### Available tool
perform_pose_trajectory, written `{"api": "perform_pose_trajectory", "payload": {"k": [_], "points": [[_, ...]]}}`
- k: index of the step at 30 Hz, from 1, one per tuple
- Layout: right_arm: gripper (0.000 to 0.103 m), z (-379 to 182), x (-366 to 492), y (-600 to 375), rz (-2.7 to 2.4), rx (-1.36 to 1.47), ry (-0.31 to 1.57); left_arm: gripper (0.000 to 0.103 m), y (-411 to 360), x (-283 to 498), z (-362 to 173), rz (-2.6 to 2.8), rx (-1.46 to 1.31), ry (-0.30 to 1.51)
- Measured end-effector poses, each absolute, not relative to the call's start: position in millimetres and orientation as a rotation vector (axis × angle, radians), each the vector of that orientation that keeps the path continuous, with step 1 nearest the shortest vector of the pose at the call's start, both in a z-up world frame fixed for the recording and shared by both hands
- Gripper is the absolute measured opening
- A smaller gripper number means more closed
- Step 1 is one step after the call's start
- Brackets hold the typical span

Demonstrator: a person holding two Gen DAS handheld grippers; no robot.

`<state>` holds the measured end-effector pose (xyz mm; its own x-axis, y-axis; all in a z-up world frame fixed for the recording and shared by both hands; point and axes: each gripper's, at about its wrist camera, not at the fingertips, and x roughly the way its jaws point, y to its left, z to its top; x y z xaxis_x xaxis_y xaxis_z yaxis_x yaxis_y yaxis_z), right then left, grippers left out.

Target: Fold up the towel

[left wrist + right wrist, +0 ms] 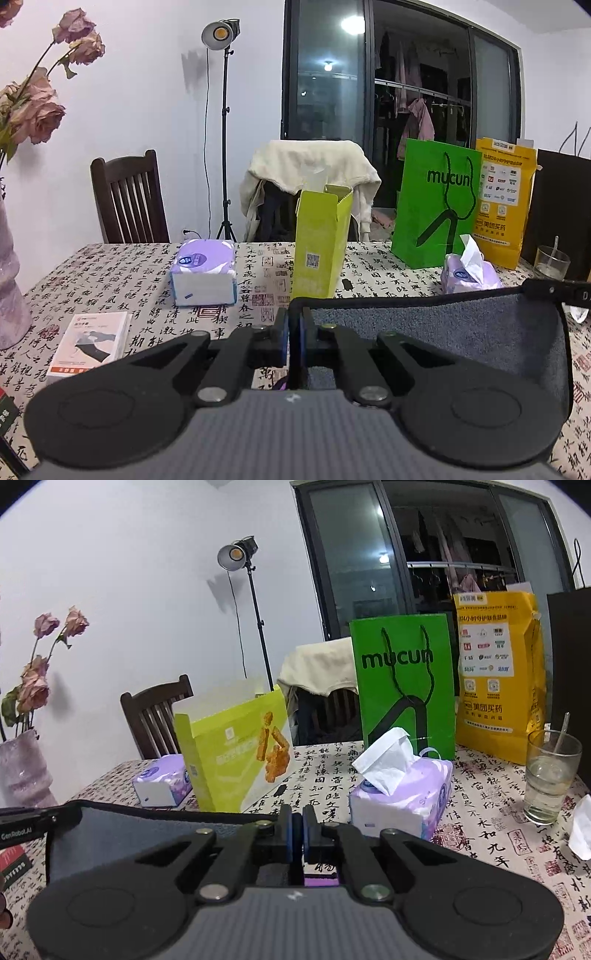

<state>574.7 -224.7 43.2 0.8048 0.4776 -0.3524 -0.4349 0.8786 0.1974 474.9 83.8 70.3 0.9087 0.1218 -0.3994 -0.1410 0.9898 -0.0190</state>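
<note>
A grey towel with a dark hem [443, 328] hangs stretched between my two grippers above the table. My left gripper [294, 332] is shut on the towel's left corner; the cloth runs right from it to the other gripper [554, 290] at the right edge of that view. In the right wrist view my right gripper [297, 830] is shut on the towel's right corner, and the towel [147, 830] runs left to the left gripper [22, 823]. The towel's lower part is hidden behind the gripper bodies.
On the calligraphy tablecloth [129, 273] stand a yellow-green carton [321, 243], a green paper bag [432, 206], a yellow bag [506, 199], two purple tissue packs [205, 273] [402, 794], a glass with a spoon [550, 775], a white booklet [88, 343] and a vase of roses [22, 768].
</note>
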Motion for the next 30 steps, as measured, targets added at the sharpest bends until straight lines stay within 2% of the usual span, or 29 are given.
{"api": "perform_pose_trajectory", "payload": {"k": [13, 23, 30], "points": [[0.005, 26.3, 631.0, -213.0, 0.473, 0.132, 0.52, 0.007, 97.1, 535.1, 47.5, 0.143, -0.057, 0.535], [0.005, -14.6, 663.1, -196.2, 0.444, 0.098, 0.646, 0.008, 105.3, 562.3, 3.4, 0.153, -0.056, 0.66], [0.006, -35.4, 669.3, -194.5, 0.423, 0.087, 0.687, 0.01, 108.1, 567.4, -7.6, 0.16, -0.04, 0.688]]}}
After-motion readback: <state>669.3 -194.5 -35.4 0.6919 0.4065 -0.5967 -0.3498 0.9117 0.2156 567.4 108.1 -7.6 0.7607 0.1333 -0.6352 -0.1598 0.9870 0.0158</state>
